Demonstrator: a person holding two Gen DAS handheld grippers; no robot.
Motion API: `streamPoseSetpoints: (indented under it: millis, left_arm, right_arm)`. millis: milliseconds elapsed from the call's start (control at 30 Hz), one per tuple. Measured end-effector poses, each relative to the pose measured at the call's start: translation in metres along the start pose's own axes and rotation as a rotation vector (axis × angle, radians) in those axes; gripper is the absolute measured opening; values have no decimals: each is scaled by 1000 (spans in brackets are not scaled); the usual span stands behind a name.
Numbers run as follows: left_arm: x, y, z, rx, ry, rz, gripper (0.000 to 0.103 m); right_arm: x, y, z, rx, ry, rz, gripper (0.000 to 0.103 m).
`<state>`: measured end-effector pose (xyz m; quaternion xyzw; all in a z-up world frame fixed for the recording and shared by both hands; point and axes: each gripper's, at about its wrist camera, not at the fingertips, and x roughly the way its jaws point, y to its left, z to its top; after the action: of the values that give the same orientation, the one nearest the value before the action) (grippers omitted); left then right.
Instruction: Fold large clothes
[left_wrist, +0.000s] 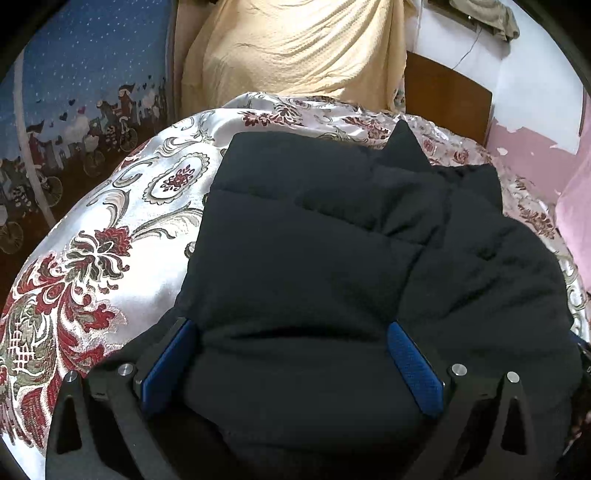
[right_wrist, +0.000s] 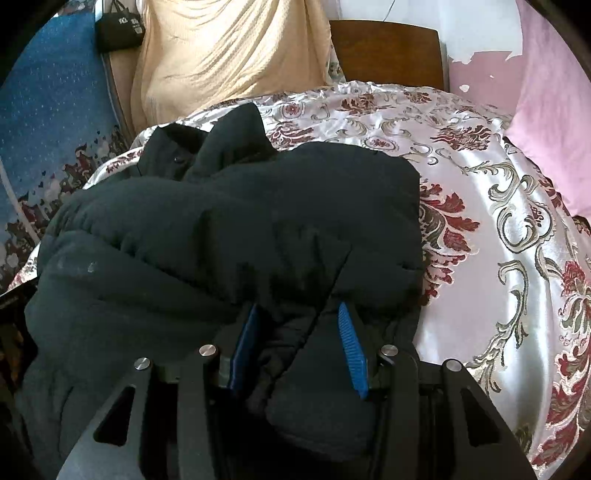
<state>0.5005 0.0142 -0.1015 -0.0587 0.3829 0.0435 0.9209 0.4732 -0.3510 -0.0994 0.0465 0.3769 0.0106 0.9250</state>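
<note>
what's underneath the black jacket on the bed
The black jacket lies on a shiny floral bedspread, which shows all around it. Whatever sits directly beneath the jacket is covered, so nothing else can be confirmed there.

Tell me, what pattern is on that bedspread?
The bedspread is shiny white satin with dark red flowers and grey-green scrolls, clearest in the right wrist view.

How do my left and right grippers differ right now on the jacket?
The left gripper stands wide open, straddling a broad puffy bulge of the black padded jacket. The right gripper is narrower, with a smaller fold of jacket bunched between its blue pads; whether it pinches is unclear. Both sit at the jacket's near edge on the floral satin bedspread.
</note>
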Motion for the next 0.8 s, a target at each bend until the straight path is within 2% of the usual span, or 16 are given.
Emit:
streamPoseSetpoints:
  millis: [167, 367, 433, 467, 500, 533, 600, 700, 800]
  left_arm:
    - [2, 1, -1, 1, -13, -1, 103]
    - [-2, 7, -1, -31, -29, -45, 103]
    - [-2, 5, 0, -25, -15, -41, 103]
    - [-4, 6, 1, -23, -2, -45, 103]
    - [-8, 6, 4, -14, 33, -53, 103]
    - [-13, 6, 6, 1, 74, -59, 103]
    - [-40, 5, 10, 51, 143, -78, 103]
    - [-93, 7, 8, 105, 106, -94, 103]
    - [-152, 12, 4, 163, 107, -96, 103]
  right_arm:
    - [3, 1, -1, 5, 9, -2, 41]
    - [2, 0, -1, 29, 2, 22, 44]
    - [1, 0, 0, 37, 9, 35, 51]
    - [0, 1, 1, 34, 20, 38, 66]
    - [-2, 1, 3, 34, 35, 33, 91]
    - [-6, 0, 5, 51, 67, 22, 98]
    - [-23, -4, 5, 115, 106, 24, 98]
    - [-67, -9, -5, 226, 91, 85, 99]
    - [-108, -11, -22, 256, 109, 85, 99]
